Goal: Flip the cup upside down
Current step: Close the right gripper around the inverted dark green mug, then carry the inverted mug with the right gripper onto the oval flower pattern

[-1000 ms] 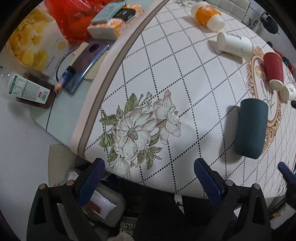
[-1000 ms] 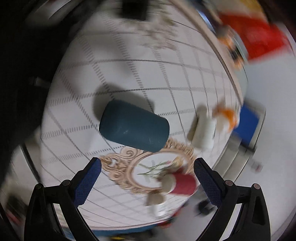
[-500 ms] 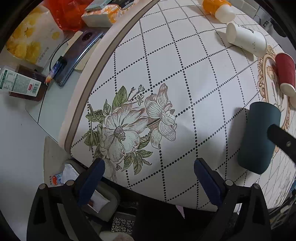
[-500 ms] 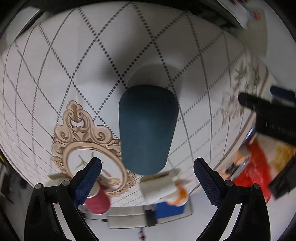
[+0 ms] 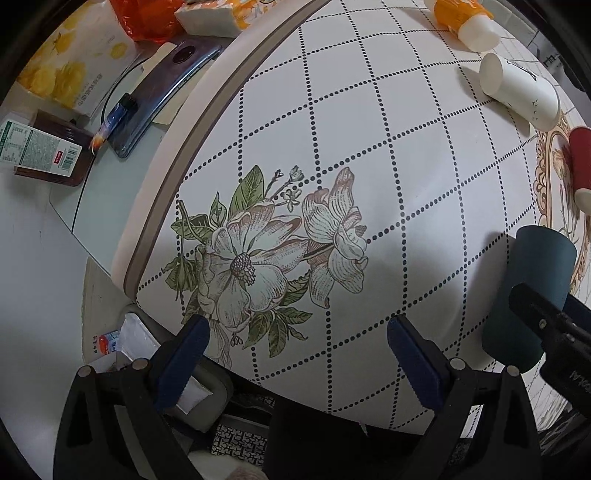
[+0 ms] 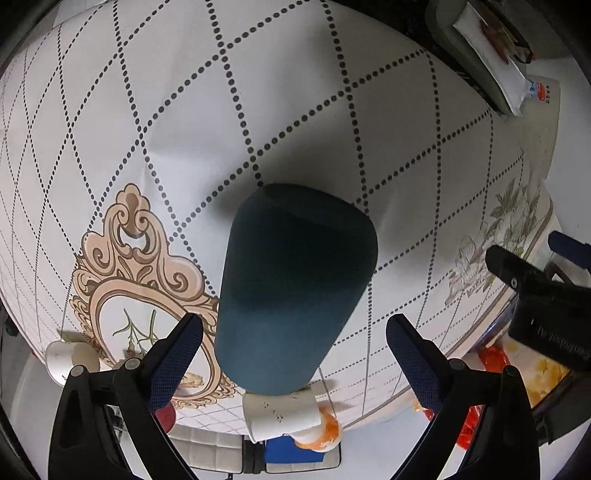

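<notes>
Your right tool point(image 6: 293, 354) is spread wide, gripping nothing, and hangs directly over the dark teal cup point(image 6: 295, 288). The cup lies on its side on the bench point(image 6: 258, 110), lined up between your two blue-padded fingers point(image 6: 177, 354); its body runs straight ahead from the tool, and neither pad touches it. Which end is the mouth cannot be told from here.

Your left tool point(image 5: 295, 350) is also released, its jaws apart over the flower print at the near edge of the bench point(image 5: 369, 147). From that tool, the teal cup point(image 5: 532, 295) sits far to the right, with the right tool point(image 5: 554, 332) partly covering it.

Ahead and right of your left tool lie a white paper cup point(image 5: 521, 92), an orange-and-white cup point(image 5: 465, 18) and a red cup point(image 5: 581, 162), all on their sides, well apart from the teal one.
</notes>
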